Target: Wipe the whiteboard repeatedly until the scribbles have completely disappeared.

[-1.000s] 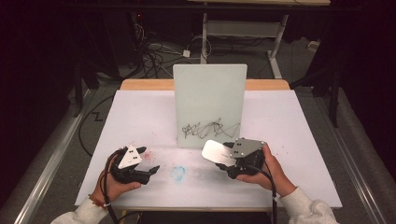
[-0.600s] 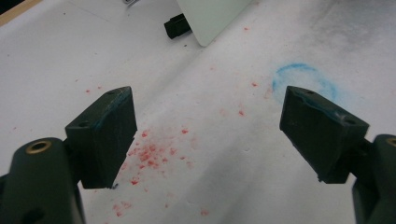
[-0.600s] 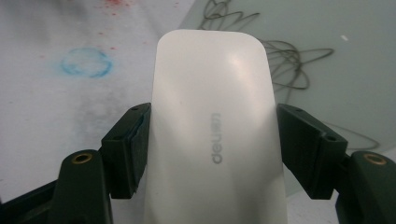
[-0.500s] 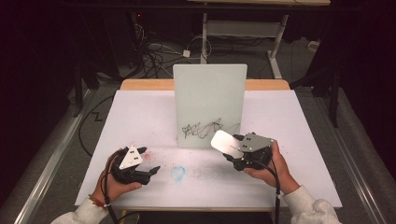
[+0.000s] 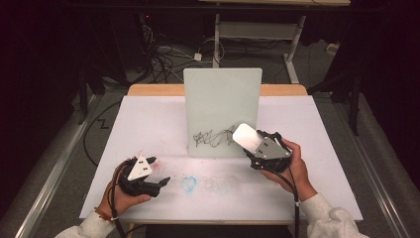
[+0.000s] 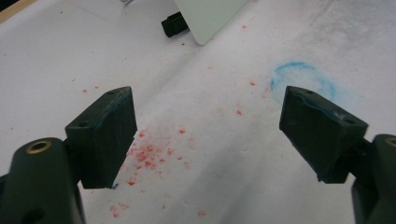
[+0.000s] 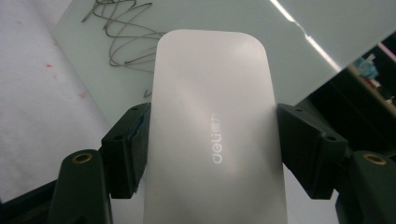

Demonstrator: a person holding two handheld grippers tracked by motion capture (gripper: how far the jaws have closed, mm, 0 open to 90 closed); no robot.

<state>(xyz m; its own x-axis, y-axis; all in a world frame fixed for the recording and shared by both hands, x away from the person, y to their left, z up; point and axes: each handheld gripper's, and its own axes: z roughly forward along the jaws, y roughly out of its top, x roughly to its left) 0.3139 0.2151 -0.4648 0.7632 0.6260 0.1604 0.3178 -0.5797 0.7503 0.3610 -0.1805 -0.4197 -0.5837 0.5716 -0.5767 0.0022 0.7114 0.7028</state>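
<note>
front: my right claw is blocked by the upright whiteboard, eraser almost on it
left claw: bare table ahead, I can pass
between claws: open table
board sides: free lanes both ways

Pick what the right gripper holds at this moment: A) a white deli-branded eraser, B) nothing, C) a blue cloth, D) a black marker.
A: in the right gripper view the right gripper has its jaws clamped on both sides of the white deli eraser, close to the black scribble on the upright whiteboard.
</note>
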